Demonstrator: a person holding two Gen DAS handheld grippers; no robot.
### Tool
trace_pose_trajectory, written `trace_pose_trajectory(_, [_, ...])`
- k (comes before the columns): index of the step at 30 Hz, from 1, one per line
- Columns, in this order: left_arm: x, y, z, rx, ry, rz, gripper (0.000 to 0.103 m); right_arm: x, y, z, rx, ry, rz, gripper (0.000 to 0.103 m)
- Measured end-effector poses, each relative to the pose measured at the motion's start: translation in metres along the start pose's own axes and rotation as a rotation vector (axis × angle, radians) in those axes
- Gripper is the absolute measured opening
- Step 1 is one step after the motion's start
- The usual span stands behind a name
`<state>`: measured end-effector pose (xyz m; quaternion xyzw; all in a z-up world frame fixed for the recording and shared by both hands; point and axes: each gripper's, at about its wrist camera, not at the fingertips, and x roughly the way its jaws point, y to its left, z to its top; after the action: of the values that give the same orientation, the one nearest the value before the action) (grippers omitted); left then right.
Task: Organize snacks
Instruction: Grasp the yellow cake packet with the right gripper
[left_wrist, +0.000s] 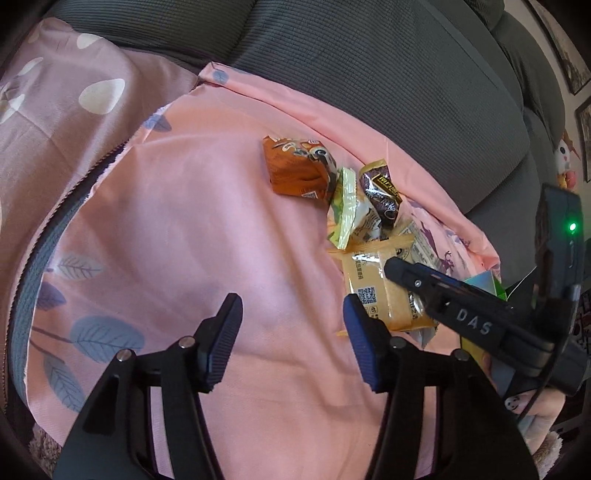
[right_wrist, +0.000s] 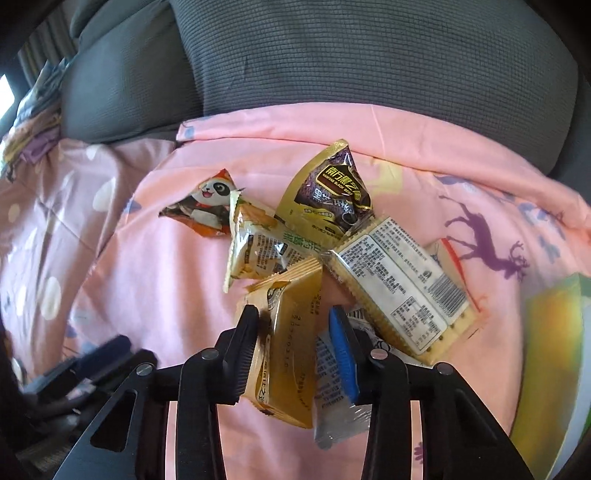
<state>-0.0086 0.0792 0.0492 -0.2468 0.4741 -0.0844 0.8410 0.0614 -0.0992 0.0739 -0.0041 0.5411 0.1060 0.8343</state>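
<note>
Golden snack packet sits clamped in my right hand-held gripper (over the pink blanket); my left hand-held gripper stands apart, empty.

We count six snack packets on one pink sheet: one orange panda packet at ten o'clock, one black sesame packet, one green-yellow packet, one golden biscuit packet, one cracker pack, one clear packet.
</note>
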Motion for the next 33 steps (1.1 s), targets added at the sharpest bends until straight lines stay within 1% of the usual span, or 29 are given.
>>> trace_pose_trajectory(2, [-0.005, 0.001, 0.000, 0.003, -0.004, -0.007, 0.056, 0.000, 0.001, 0.000, -0.013, -0.001, -0.013, 0.041])
trace_pose_trajectory(5, [-0.005, -0.002, 0.000, 0.009, -0.006, -0.001, 0.056, 0.002, -0.002, 0.002, 0.007, 0.006, -0.028, 0.043])
trace_pose_trajectory(7, [-0.005, -0.001, 0.000, 0.008, 0.000, 0.003, 0.058, 0.003, -0.001, 0.003, 0.006, 0.002, -0.042, 0.045])
trace_pose_trajectory(9, [-0.003, -0.002, 0.000, 0.011, 0.009, 0.005, 0.058, 0.003, -0.002, 0.003, 0.013, 0.013, -0.069, 0.051])
trace_pose_trajectory(11, [-0.003, -0.001, 0.001, 0.009, 0.012, 0.004, 0.058, 0.003, -0.003, 0.002, 0.026, 0.015, -0.084, 0.052])
trace_pose_trajectory(14, [-0.002, 0.000, 0.002, 0.001, 0.019, 0.006, 0.060, 0.004, -0.001, 0.001, 0.012, 0.014, -0.082, 0.053])
trace_pose_trajectory(16, [-0.002, 0.001, 0.002, -0.002, 0.023, 0.010, 0.062, 0.006, 0.001, -0.002, 0.002, 0.012, -0.041, 0.052])
trace_pose_trajectory(17, [-0.002, 0.001, 0.001, -0.004, 0.024, 0.013, 0.062, 0.006, 0.002, -0.004, -0.002, 0.004, -0.026, 0.043])
trace_pose_trajectory(18, [-0.002, 0.002, 0.001, -0.006, 0.025, 0.014, 0.062, 0.006, 0.003, -0.006, -0.001, 0.001, -0.003, 0.029])
trace_pose_trajectory(19, [-0.002, 0.002, 0.001, -0.008, 0.027, 0.015, 0.062, 0.010, 0.001, -0.007, 0.025, 0.021, 0.034, 0.025])
trace_pose_trajectory(20, [-0.002, 0.003, 0.001, -0.009, 0.031, 0.017, 0.062, 0.014, -0.003, -0.010, 0.060, 0.042, 0.089, 0.015])
trace_pose_trajectory(21, [-0.002, 0.003, 0.001, -0.011, 0.034, 0.020, 0.062, 0.015, -0.005, -0.014, 0.075, 0.043, 0.124, 0.005])
trace_pose_trajectory(23, [-0.001, 0.004, 0.001, -0.014, 0.044, 0.023, 0.063, 0.014, -0.011, -0.023, 0.116, 0.028, 0.213, 0.005])
trace_pose_trajectory(26, [0.001, 0.003, 0.000, -0.012, 0.058, 0.015, 0.063, 0.009, -0.015, -0.037, 0.140, 0.036, 0.310, 0.005])
trace_pose_trajectory(28, [0.005, 0.000, -0.001, -0.002, 0.077, 0.006, 0.063, 0.006, -0.014, -0.043, 0.142, 0.043, 0.324, 0.005])
trace_pose_trajectory(30, [0.009, -0.005, -0.005, 0.020, 0.097, 0.000, 0.063, 0.003, -0.016, -0.047, 0.168, 0.048, 0.306, 0.005])
trace_pose_trajectory(33, [0.014, -0.015, -0.010, 0.061, 0.113, -0.008, 0.062, -0.003, -0.024, -0.051, 0.224, 0.041, 0.346, 0.006])
